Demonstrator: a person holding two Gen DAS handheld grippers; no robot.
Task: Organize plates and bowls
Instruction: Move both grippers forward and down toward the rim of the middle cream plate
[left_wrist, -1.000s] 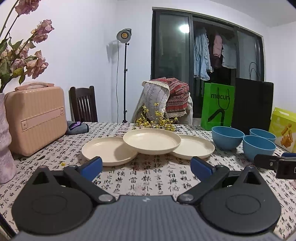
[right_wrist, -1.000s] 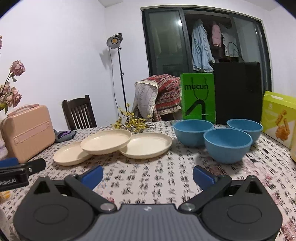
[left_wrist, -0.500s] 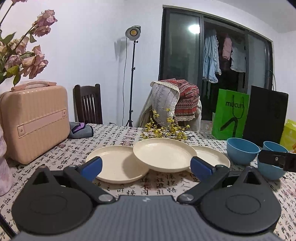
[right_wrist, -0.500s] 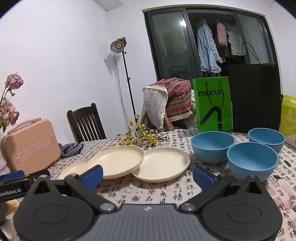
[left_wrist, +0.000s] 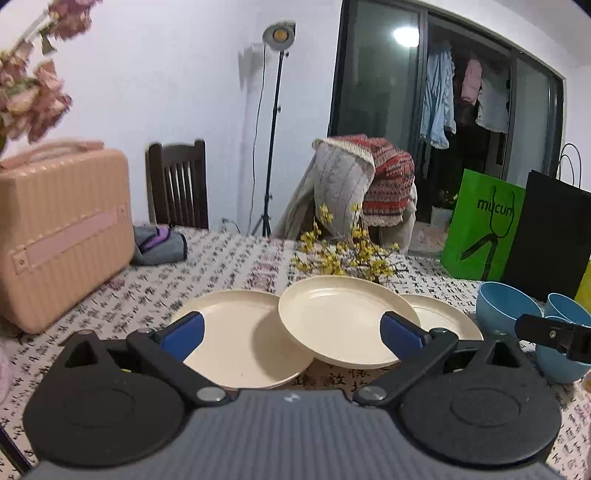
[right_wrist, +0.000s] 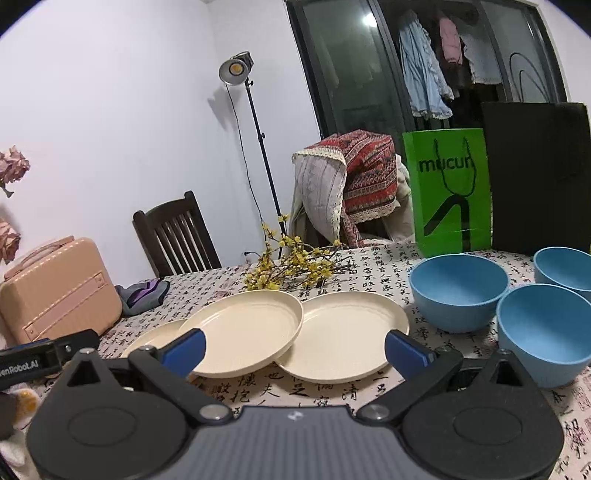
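**Plates and bowls are waiting, nothing stacked yet**

Plates are lying three in a row just ahead of the left tongs (left_wrist: 291, 330), whose blue pads are standing spread wide and grasping nothing. The middle plate (left_wrist: 341, 319) is resting tilted, its edges overlapping the left plate (left_wrist: 236, 339) and the right plate (left_wrist: 439, 319). Three blue bowls (right_wrist: 458, 291) are sitting apart but close together, ahead and to the right of the right tongs (right_wrist: 293, 349), which are likewise released and empty. By my reading, the sorting is only beginning: no proper pile is showing and every piece is still waiting to be gathered.

The table (right_wrist: 332, 393) is wearing a cloth printed with calligraphy. Beyond the plates, yellow blossom sprigs (right_wrist: 291, 266) are lying; a pink case (left_wrist: 62, 229) is standing far left, and a green bag (right_wrist: 448, 192) behind the bowls.
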